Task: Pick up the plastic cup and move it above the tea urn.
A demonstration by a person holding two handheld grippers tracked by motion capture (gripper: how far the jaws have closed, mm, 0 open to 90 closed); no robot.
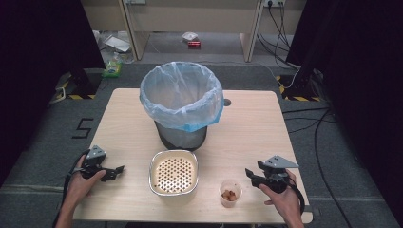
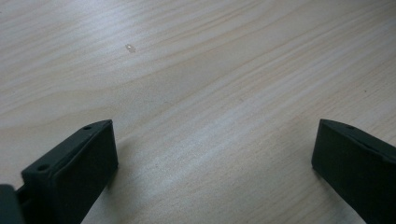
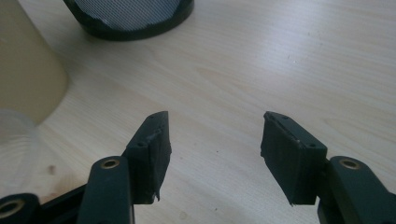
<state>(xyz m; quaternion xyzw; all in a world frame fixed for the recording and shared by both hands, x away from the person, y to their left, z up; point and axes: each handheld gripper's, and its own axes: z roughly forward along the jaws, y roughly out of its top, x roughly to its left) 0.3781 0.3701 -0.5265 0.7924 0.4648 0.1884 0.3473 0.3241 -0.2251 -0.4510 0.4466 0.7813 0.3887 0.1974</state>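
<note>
A mesh bin lined with a pale blue bag [image 1: 181, 102] stands at the middle of the wooden table [image 1: 252, 137]. In front of it sits a cream perforated strainer bowl [image 1: 173, 172]. A small clear cup holding brown bits [image 1: 230, 192] stands to the bowl's right. My left gripper [image 1: 119, 170] rests low at the table's near left, jaws wide apart over bare wood [image 2: 210, 107]. My right gripper [image 1: 248, 173] sits just right of the cup, open with nothing between its fingers [image 3: 215, 140]. In the right gripper view the bin's black base [image 3: 130, 18] and the bowl's cream wall [image 3: 28, 70] lie ahead.
Beyond the table's far edge lie a wooden frame [image 1: 190, 19], cables [image 1: 280, 28] and litter on the grey floor. Black curtains flank both sides. Bare wood stretches left and right of the bin.
</note>
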